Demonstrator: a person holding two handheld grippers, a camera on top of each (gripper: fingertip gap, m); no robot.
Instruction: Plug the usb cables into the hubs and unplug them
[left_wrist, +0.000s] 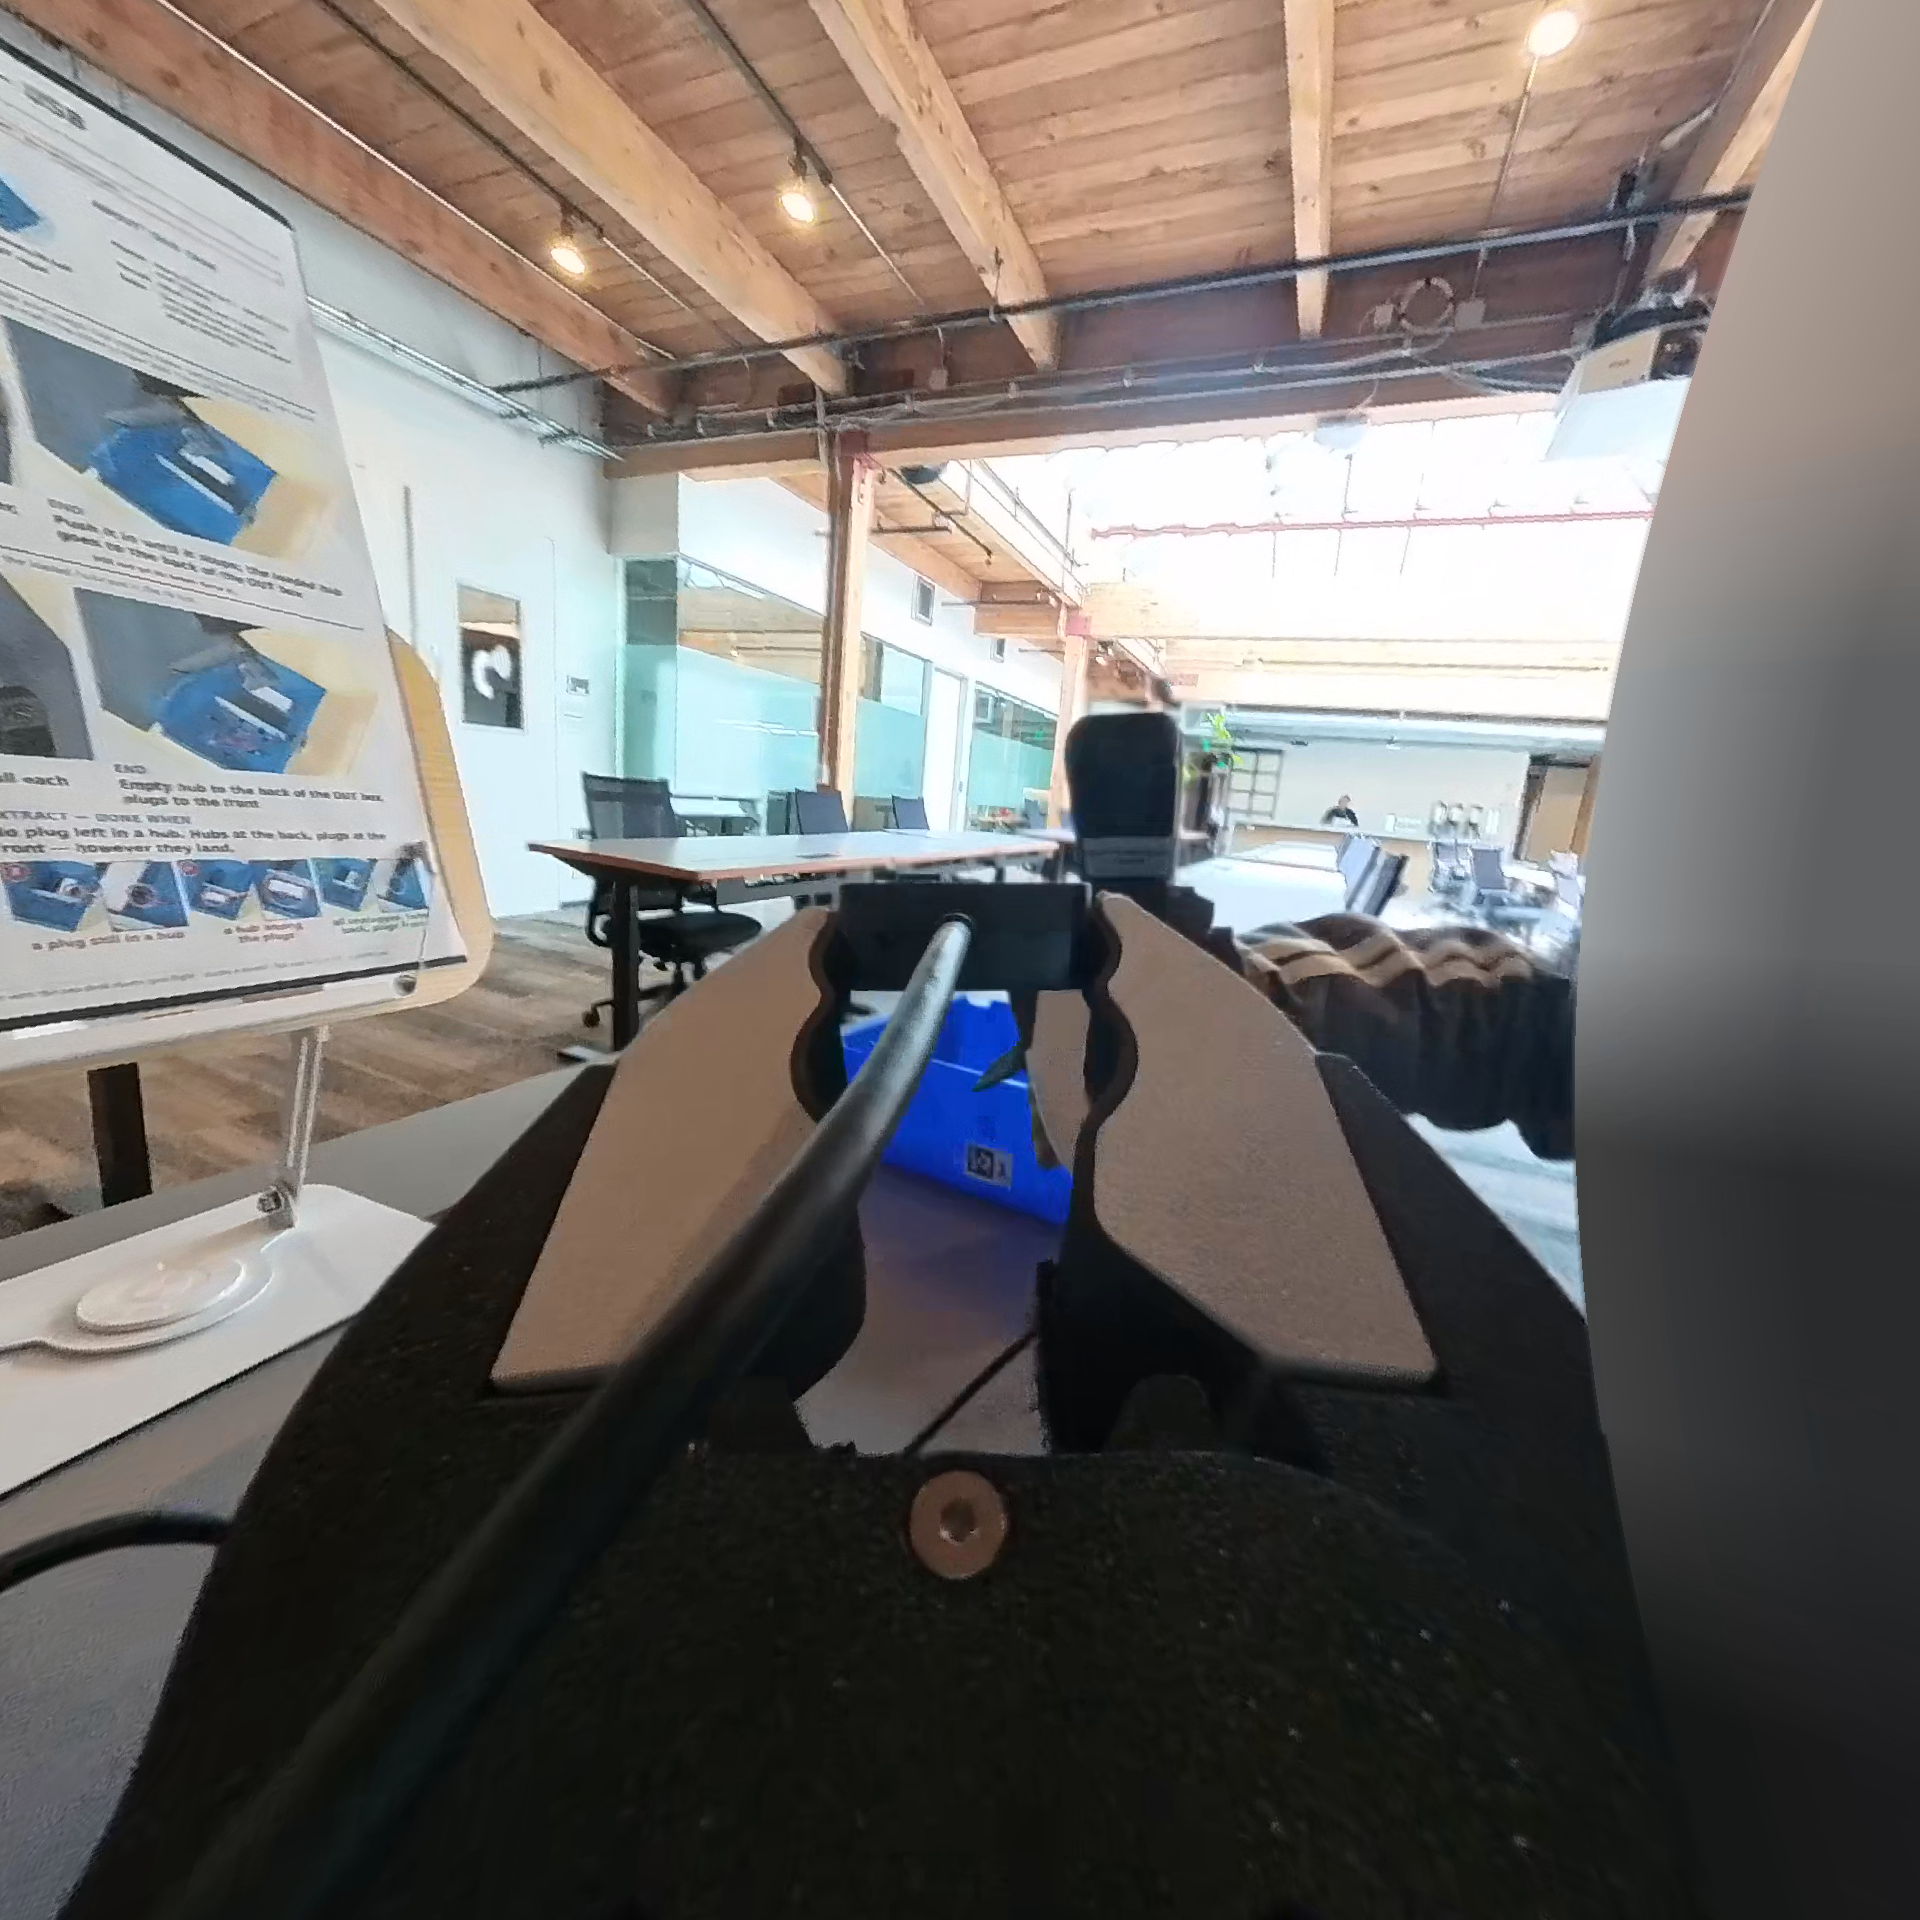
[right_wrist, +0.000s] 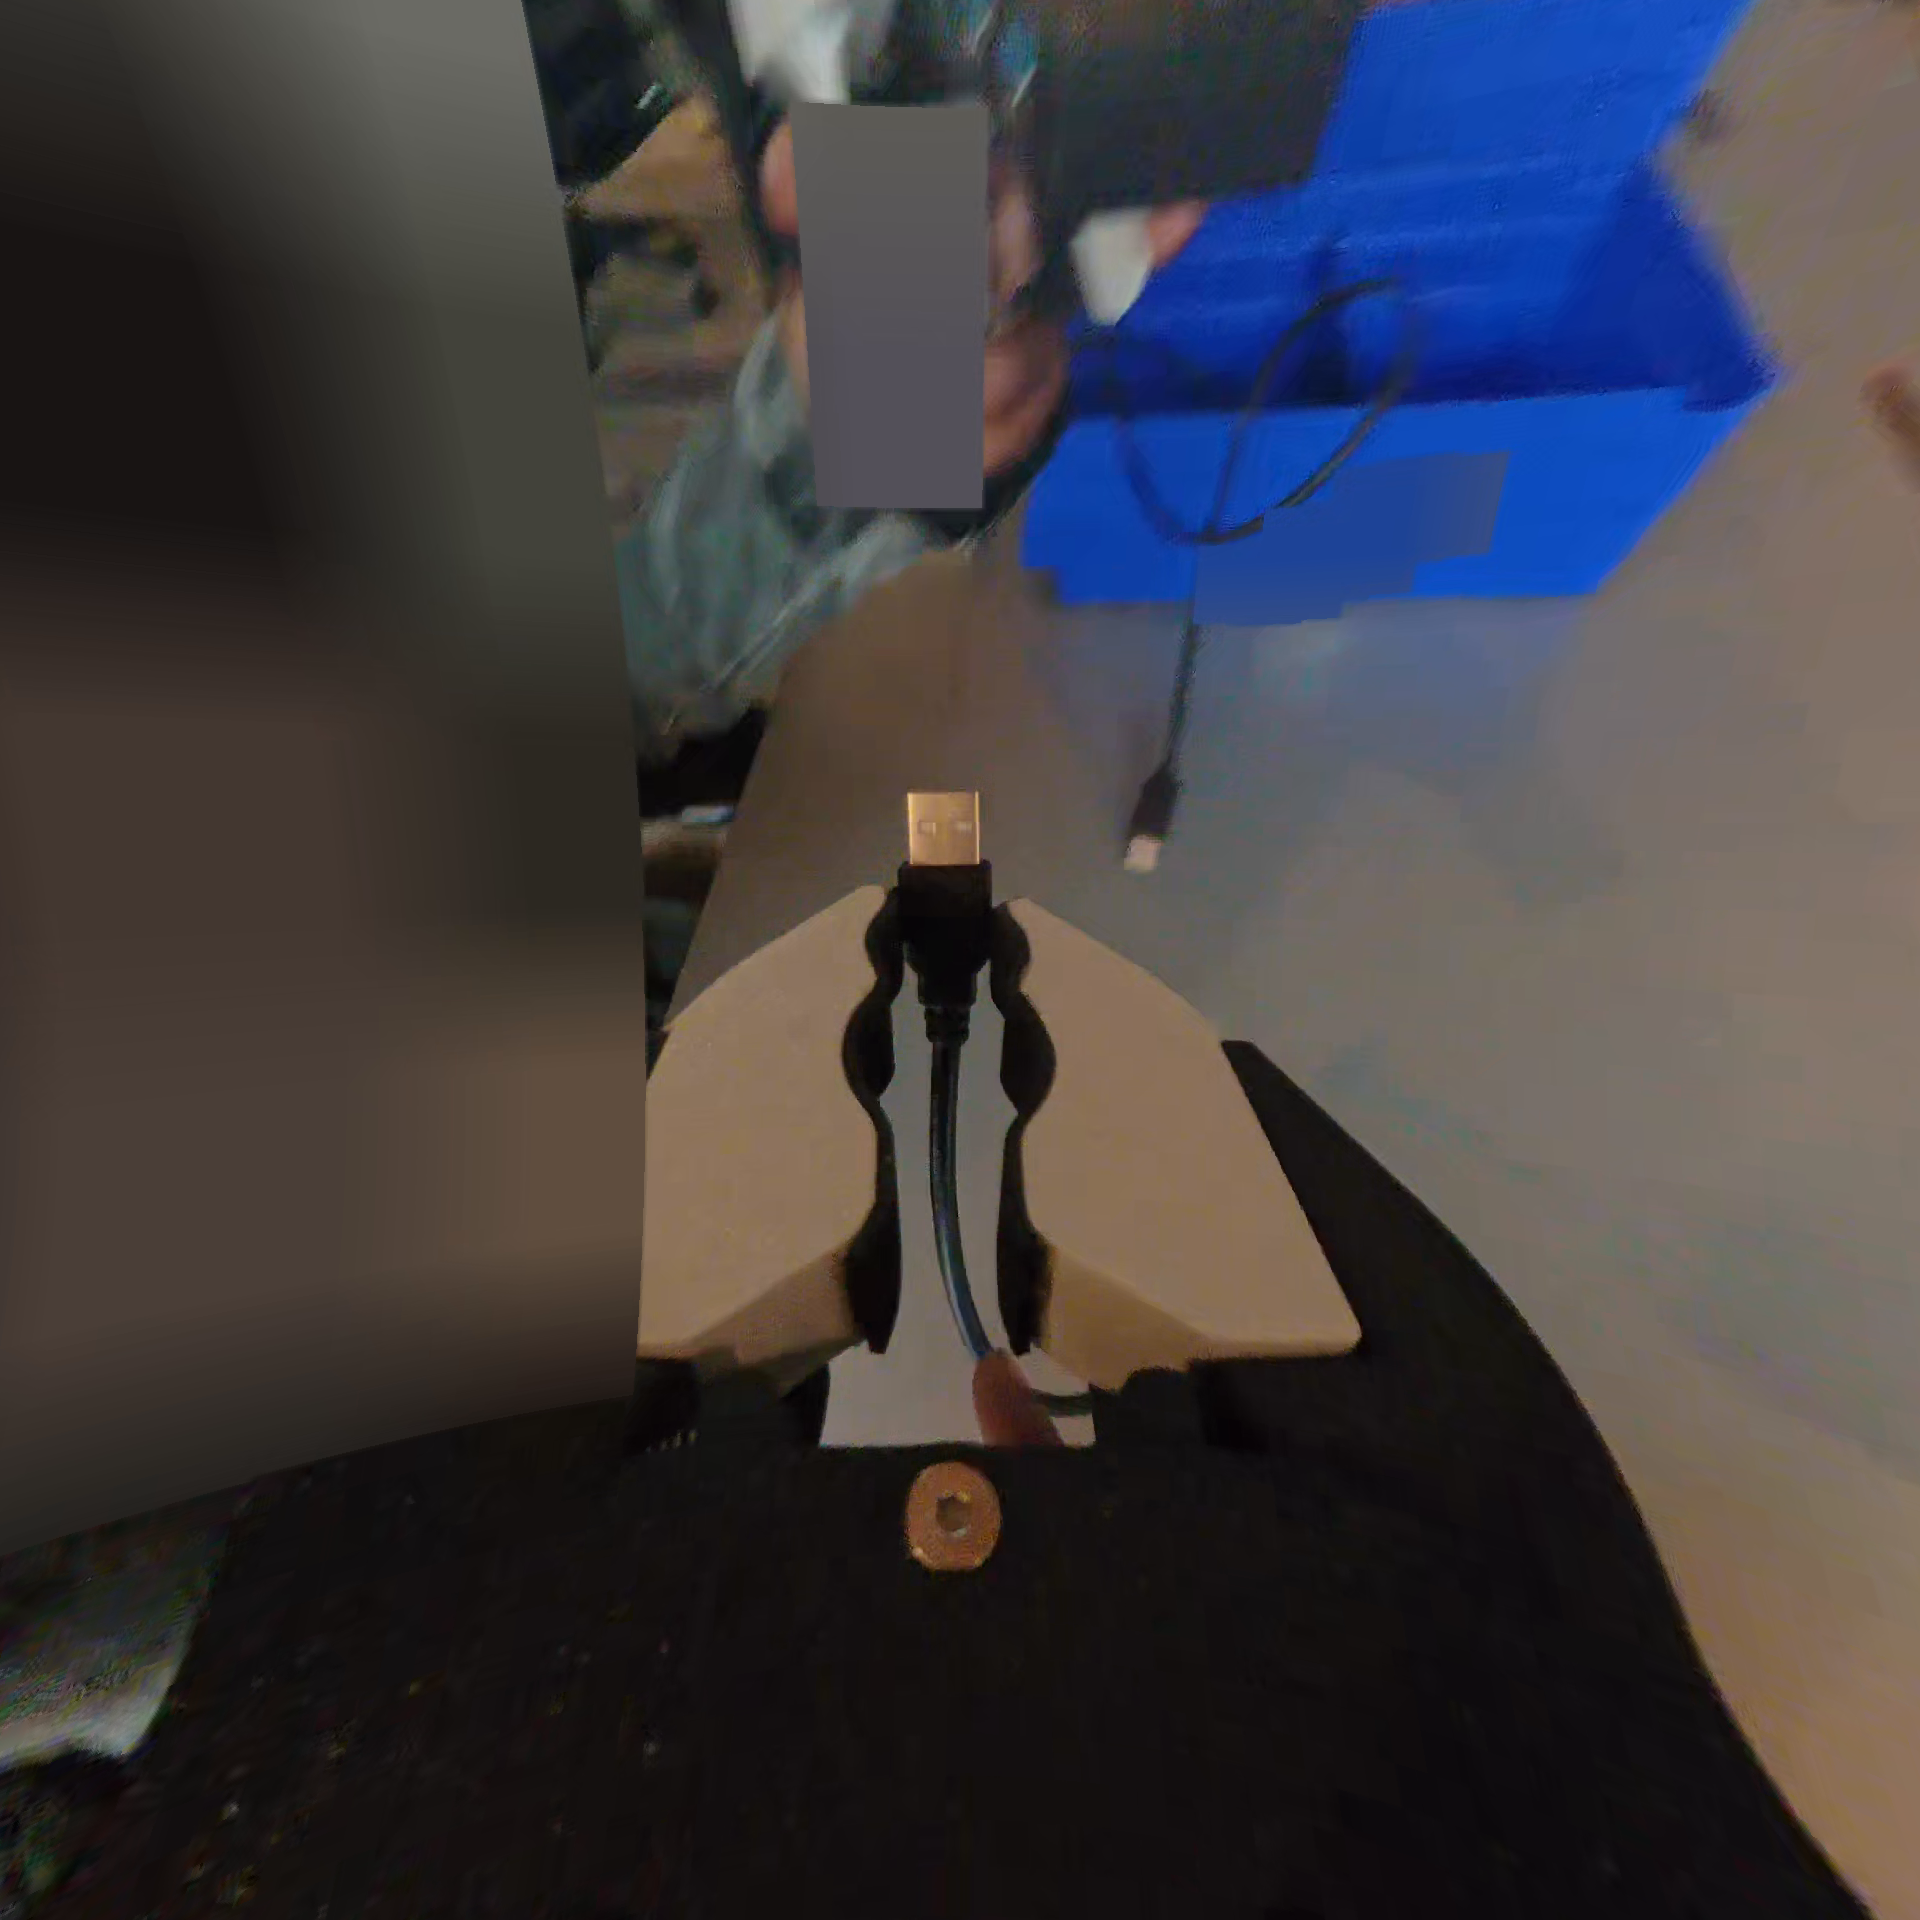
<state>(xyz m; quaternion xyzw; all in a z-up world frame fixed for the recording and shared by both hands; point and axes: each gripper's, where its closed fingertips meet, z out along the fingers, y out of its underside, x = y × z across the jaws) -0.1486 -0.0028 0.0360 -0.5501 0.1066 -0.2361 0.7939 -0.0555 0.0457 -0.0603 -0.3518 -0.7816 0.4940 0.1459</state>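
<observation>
Above the grey table (right_wrist: 1558, 1039), left fingers (left_wrist: 1174, 997) clamp a black hub (left_wrist: 961, 935); right fingers (right_wrist: 1060, 956) pinch a USB plug (right_wrist: 943, 883).

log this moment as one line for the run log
left tongs: shut on black hub | right tongs: shut on usb plug, metal tip forward | mated: not yet | blue bin: on table

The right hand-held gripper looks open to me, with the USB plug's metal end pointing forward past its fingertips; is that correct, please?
Not quite: the right hand-held gripper is shut on the USB plug, clamping its black body. The metal end does point forward past the fingertips, as the right wrist view shows.
</observation>
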